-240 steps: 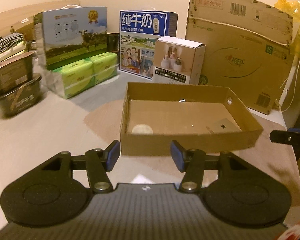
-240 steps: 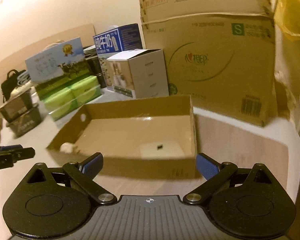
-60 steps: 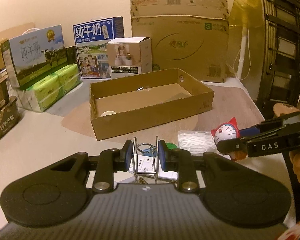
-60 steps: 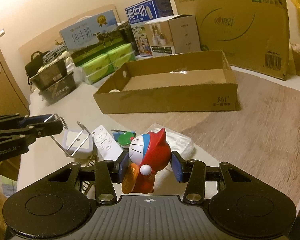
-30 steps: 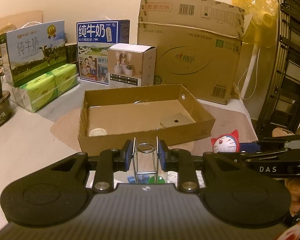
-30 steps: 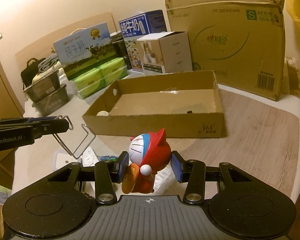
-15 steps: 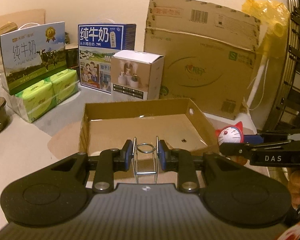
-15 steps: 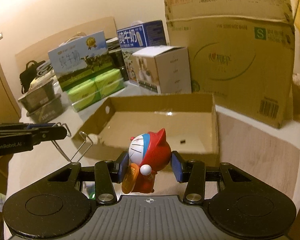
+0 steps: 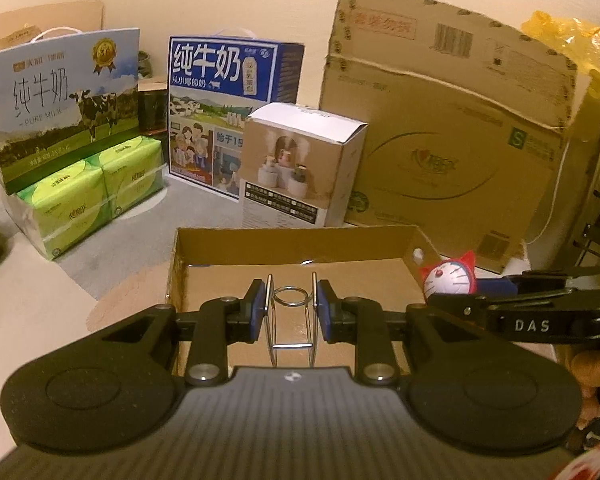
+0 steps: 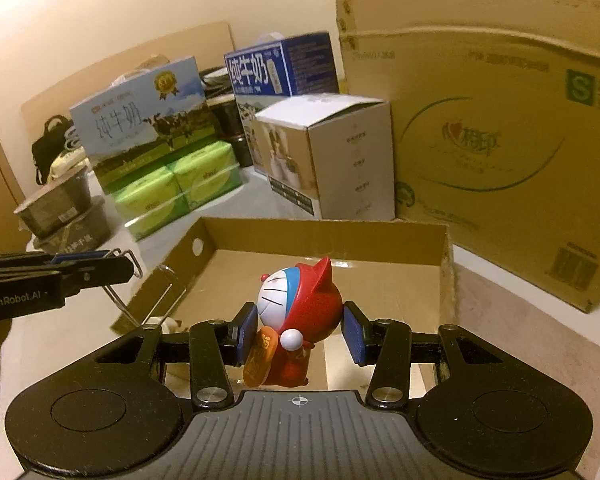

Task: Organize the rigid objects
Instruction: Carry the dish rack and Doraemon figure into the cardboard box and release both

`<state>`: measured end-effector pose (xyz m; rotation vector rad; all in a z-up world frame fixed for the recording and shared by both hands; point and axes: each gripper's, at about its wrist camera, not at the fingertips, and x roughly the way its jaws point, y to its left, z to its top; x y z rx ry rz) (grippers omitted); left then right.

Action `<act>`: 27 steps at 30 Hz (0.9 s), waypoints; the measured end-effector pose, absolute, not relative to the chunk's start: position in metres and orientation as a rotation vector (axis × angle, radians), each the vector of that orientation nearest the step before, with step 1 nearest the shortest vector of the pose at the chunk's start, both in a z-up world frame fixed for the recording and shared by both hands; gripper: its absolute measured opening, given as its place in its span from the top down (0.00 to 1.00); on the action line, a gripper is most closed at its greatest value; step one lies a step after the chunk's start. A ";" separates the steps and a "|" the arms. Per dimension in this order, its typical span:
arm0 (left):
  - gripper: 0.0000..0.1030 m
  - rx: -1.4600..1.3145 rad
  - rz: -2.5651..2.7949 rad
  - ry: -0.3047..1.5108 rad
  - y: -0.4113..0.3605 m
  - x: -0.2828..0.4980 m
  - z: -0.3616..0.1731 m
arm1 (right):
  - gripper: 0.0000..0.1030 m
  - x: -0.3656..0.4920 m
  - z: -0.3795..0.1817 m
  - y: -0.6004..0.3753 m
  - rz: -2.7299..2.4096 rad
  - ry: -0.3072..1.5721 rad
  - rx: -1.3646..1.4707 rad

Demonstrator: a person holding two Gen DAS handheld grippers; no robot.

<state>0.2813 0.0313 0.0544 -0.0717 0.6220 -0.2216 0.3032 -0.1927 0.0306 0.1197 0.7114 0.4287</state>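
My left gripper (image 9: pixel 291 312) is shut on a bent metal wire stand (image 9: pixel 291 322) and holds it above the near edge of the shallow cardboard tray (image 9: pixel 300 242). My right gripper (image 10: pixel 299 334) is shut on a red and blue Doraemon figure (image 10: pixel 300 312), held over the tray (image 10: pixel 324 236). The figure also shows at the right in the left wrist view (image 9: pixel 450 278), over the tray's right wall. The wire stand also shows in the right wrist view (image 10: pixel 148 300), over the tray's left wall. A pale round object (image 10: pixel 168 323) lies in the tray's near left corner.
Behind the tray stand a white product box (image 9: pixel 300 168), a blue milk carton (image 9: pixel 228 112), a cow-print milk box on green tissue packs (image 9: pixel 72 152) and a large brown shipping box (image 9: pixel 452 152). Dark food containers (image 10: pixel 64 212) are stacked at the far left.
Both grippers have moved forward with their objects and now hang over the tray. The loose items on the table have dropped out of view below.
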 end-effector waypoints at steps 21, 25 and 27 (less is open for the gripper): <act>0.64 -0.077 -0.166 0.643 0.039 0.301 0.019 | 0.55 0.338 -0.014 -0.180 0.432 0.804 0.111; 0.62 -0.088 -0.146 0.632 0.047 0.291 0.024 | 0.55 0.338 -0.013 -0.177 0.436 0.808 0.110; 0.61 -0.099 -0.139 0.627 0.051 0.286 0.025 | 0.55 0.338 -0.013 -0.175 0.438 0.808 0.109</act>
